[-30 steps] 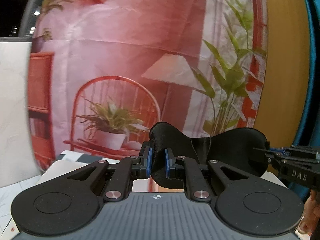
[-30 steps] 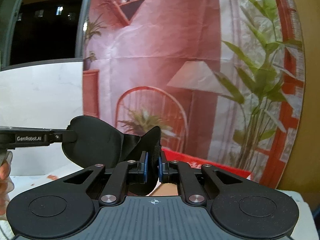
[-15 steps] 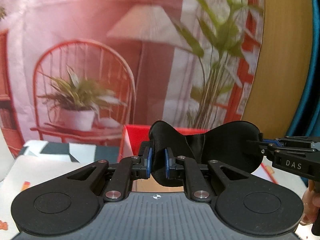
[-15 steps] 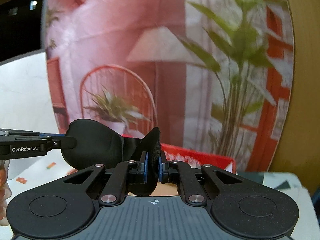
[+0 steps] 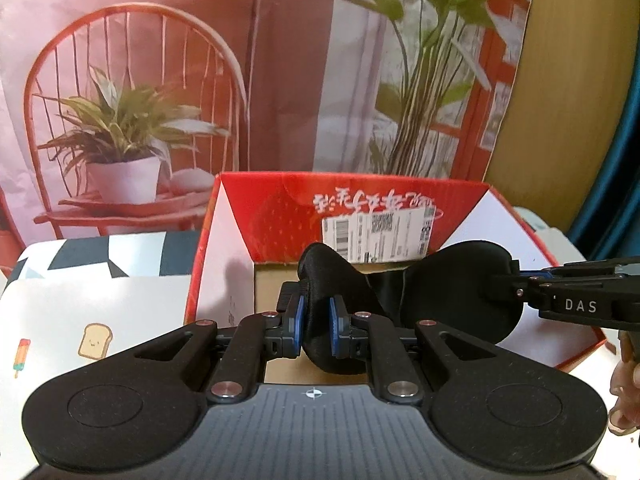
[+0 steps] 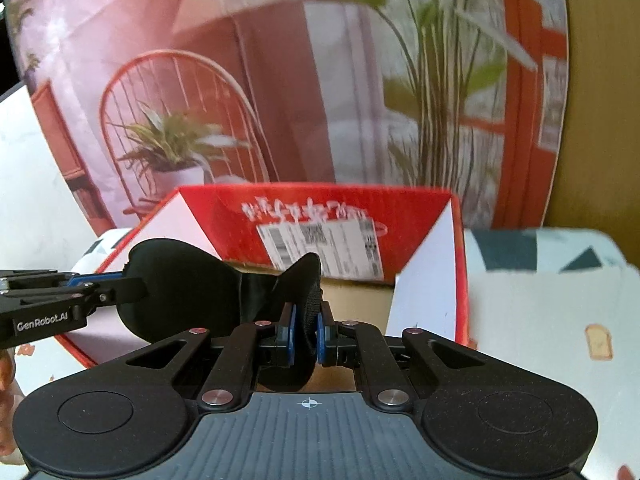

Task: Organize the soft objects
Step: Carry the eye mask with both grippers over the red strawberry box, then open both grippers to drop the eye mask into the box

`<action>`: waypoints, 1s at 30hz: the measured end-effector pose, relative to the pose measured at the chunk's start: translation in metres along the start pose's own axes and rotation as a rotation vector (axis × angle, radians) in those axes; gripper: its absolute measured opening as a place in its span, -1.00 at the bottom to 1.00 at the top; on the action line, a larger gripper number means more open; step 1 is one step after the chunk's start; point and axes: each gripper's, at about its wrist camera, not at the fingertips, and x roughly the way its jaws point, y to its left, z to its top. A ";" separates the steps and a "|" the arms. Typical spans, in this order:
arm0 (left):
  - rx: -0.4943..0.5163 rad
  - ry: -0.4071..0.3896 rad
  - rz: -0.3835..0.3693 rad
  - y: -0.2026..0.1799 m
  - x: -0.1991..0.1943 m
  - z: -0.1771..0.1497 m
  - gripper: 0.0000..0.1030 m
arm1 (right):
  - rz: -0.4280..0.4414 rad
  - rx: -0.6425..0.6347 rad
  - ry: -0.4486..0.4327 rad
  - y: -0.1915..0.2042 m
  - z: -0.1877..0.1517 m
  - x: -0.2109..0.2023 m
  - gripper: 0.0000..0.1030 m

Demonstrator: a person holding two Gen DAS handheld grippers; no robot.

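"DAS" is printed in white on the right gripper (image 5: 516, 280) as the left wrist camera sees it; "GenRobot.AI" is printed on the left gripper (image 6: 132, 282) in the right wrist view. The red box (image 5: 360, 196) carries white script, upside down and unreadable, plus a barcoded shipping label (image 5: 380, 232). The black eye mask (image 5: 420, 288) hangs over the box's open mouth, long axis running side to side between the two grippers. The left gripper's blue-padded fingers (image 5: 296, 320) pinch one lobe; the right gripper's fingers (image 6: 322, 330) pinch the other. The box flaps stand open, walling both sides. The desk (image 5: 100, 312) wears a cloth printed with toast and a popsicle.
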 end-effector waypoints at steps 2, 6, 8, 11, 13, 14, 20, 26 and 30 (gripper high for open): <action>0.006 0.017 0.001 -0.002 0.004 -0.001 -0.72 | 0.003 0.011 0.031 0.000 -0.001 0.007 -0.82; 0.033 0.052 0.009 -0.006 0.008 -0.003 -0.72 | 0.014 0.052 0.086 -0.004 -0.004 0.019 -0.82; 0.038 0.063 0.007 -0.006 0.010 -0.004 -0.72 | 0.014 0.068 0.110 -0.005 -0.006 0.024 -0.82; 0.040 0.073 0.003 -0.006 0.011 -0.004 -0.72 | 0.013 0.077 0.145 -0.004 -0.010 0.032 -0.82; 0.042 0.076 0.001 -0.006 0.011 -0.004 -0.65 | 0.006 0.089 0.162 -0.004 -0.011 0.037 -0.82; 0.043 0.070 0.001 -0.006 0.010 -0.004 -0.66 | 0.004 0.093 0.170 -0.003 -0.012 0.039 -0.81; 0.052 0.019 0.001 -0.002 -0.010 -0.002 -0.21 | -0.096 0.041 0.167 0.005 -0.012 0.037 -0.54; 0.024 -0.041 0.002 0.002 -0.049 -0.005 -0.15 | -0.126 -0.028 0.063 0.013 -0.012 0.001 -0.18; 0.012 -0.111 -0.002 0.003 -0.089 -0.019 -0.12 | -0.082 -0.054 -0.036 0.023 -0.021 -0.037 -0.15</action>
